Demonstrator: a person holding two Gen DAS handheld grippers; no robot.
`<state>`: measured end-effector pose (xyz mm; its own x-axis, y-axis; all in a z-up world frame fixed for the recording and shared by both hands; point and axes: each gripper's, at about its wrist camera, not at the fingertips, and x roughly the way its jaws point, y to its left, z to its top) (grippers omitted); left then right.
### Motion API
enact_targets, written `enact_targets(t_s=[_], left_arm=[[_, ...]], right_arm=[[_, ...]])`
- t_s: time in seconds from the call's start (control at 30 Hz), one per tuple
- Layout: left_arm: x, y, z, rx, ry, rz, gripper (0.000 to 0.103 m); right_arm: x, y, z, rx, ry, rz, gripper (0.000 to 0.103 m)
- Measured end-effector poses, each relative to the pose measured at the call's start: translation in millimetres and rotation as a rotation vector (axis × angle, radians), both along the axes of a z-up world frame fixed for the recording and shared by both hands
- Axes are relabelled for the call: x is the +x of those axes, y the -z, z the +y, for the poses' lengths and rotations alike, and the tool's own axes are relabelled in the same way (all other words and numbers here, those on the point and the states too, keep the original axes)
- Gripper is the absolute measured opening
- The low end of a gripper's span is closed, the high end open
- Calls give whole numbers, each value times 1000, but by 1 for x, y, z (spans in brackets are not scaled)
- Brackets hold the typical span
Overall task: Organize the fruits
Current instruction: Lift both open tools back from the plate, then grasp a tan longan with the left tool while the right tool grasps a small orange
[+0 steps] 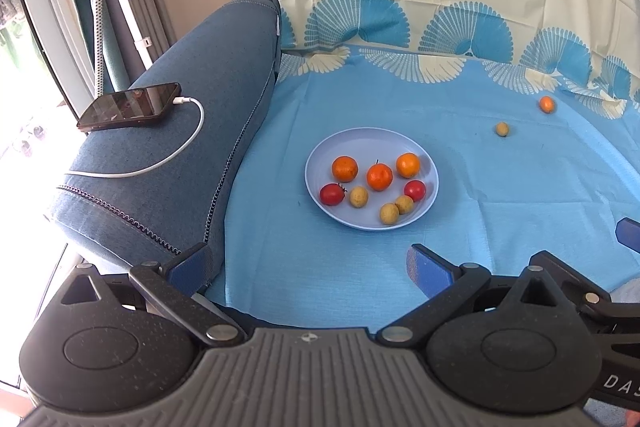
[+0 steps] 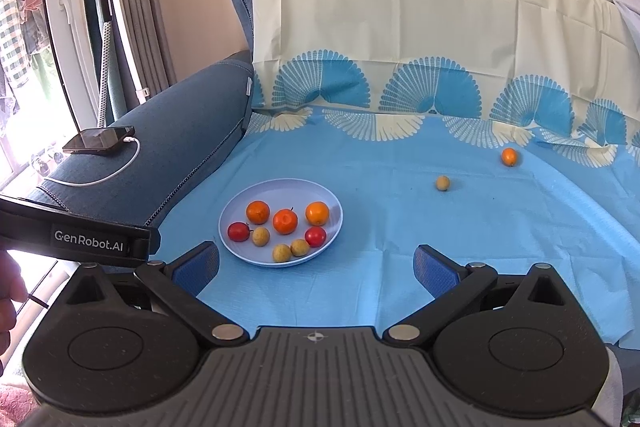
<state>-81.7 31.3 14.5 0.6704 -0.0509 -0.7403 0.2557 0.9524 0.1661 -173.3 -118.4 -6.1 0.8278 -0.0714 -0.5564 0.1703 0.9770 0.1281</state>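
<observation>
From my left wrist, my left gripper [image 1: 310, 267] hangs with its blue fingers spread wide and nothing between them, low over the blue cloth [image 1: 500, 195]. Ahead sits the pale plate [image 1: 320, 155] holding three oranges, two red tomatoes and three small yellow-brown fruits. Well apart from it, far right, a loose yellow fruit [image 1: 502, 129] and a loose small orange [image 1: 547, 104] lie on the cloth. A phone [image 1: 130, 105] with a white cable rests on the sofa arm.

From my right wrist, my right gripper [image 2: 316, 267] is likewise spread and empty, with the plate [image 2: 240, 203] just ahead to the left; the yellow fruit [image 2: 443, 183] and small orange [image 2: 509, 156] lie farther back on the right
</observation>
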Motion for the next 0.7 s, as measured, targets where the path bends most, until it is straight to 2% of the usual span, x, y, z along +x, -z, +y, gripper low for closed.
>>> enact_targets(t_s=[0.7], left_arm=[[25, 4, -33, 18, 29, 33, 103]], right_arm=[[12, 12, -30, 53, 60, 29, 102]])
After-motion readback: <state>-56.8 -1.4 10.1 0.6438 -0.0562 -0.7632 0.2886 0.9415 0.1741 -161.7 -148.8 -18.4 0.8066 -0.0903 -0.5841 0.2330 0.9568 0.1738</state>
